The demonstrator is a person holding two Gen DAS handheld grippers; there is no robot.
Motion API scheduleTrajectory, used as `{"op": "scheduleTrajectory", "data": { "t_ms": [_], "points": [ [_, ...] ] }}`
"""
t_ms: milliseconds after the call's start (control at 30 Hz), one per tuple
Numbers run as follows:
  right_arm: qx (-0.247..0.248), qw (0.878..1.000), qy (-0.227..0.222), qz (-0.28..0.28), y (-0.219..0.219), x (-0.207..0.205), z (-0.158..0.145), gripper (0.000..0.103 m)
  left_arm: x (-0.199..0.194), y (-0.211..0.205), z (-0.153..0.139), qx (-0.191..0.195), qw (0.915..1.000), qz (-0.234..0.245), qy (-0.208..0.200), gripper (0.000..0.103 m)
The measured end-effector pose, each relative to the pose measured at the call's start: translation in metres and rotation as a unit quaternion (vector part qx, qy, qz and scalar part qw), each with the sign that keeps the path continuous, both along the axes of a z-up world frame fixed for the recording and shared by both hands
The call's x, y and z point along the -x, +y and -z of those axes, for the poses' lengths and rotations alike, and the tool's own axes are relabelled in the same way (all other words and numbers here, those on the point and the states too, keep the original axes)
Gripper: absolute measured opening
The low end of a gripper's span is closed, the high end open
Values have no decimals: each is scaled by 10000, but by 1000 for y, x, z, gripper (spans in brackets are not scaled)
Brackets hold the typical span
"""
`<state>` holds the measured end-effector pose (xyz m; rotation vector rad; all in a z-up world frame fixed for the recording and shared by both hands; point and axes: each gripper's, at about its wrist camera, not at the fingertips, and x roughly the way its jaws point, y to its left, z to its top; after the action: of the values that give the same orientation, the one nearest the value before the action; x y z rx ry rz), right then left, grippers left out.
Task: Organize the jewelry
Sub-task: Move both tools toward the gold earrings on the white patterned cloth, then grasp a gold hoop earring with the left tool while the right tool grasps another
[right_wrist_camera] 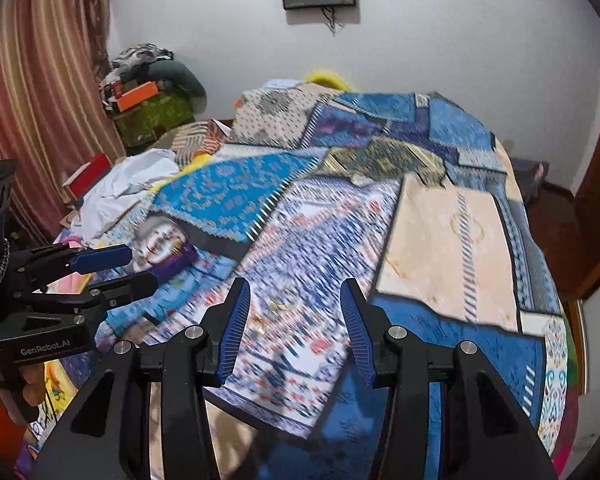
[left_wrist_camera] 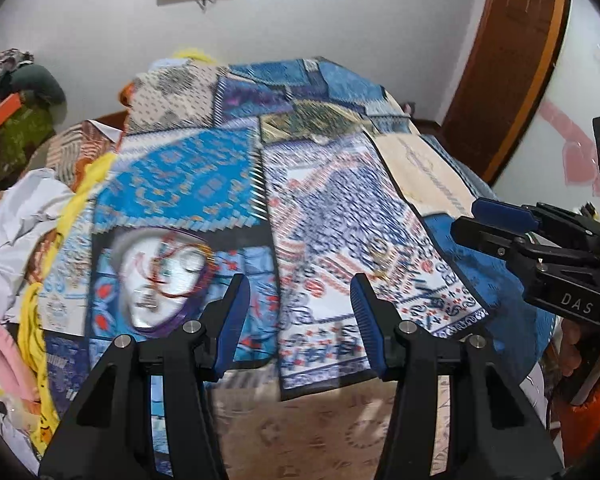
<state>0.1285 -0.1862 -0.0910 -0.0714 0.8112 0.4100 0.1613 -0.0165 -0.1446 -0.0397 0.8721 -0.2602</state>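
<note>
Looking at your two tools, both sets of jaws are wide apart and hold nothing. Your left gripper (left_wrist_camera: 300, 320) hangs above the near edge of the bed (left_wrist_camera: 452, 240). Your right gripper (right_wrist_camera: 296, 328) does too, just to the side of it.

Most of the jewelry looks put away already. A white tray (left_wrist_camera: 160, 272) sits on the patterned cloth, ahead and to the left of your left gripper. It holds a tangle of red, orange and purple strings that look like bead necklaces (left_wrist_camera: 180, 264). The picture is blurry, so you cannot count them.

One gold piece (right_wrist_camera: 278, 304) lies alone on the blue and white mat (right_wrist_camera: 300, 248). It looks like a ring or a small bangle, but it is too blurry to be sure. It is well apart from the tray. In the right camera it sits between the two open jaws, a little ahead of them.

So the job seems nearly done. What is left, I think, is to pick up that gold piece and put it in the tray with the rest. It is small and flat, so it may slip.
</note>
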Motion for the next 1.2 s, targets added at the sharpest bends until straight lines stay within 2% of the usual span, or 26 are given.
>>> {"op": "scheduleTrajectory", "data": {
  "t_ms": [133, 433, 600, 800, 967, 1200],
  "points": [
    [30, 9999, 107, 113, -16, 2, 9, 43, -6, -24, 16, -46, 9995, 248, 205, 51],
    [-93, 9992, 316, 214, -36, -4, 23, 43, -14, -59, 38, -202, 9971, 619, 401, 51],
    [-174, 9990, 401, 97, -30, -9, 29, 43, -17, -56, 39, -146, 9975, 565, 391, 51],
    [-115, 9983, 455, -353, -8, -11, 35, 43, -12, -33, 40, -149, 9989, 271, 351, 51],
    [-29, 9960, 612, -649, 7, -18, 42, 18, -9, -19, 41, -110, 9993, 145, 329, 51],
    [271, 9929, 696, -925, 28, -22, 49, 14, -9, -16, 44, -3, 9994, 170, 295, 51]
  ]
}}
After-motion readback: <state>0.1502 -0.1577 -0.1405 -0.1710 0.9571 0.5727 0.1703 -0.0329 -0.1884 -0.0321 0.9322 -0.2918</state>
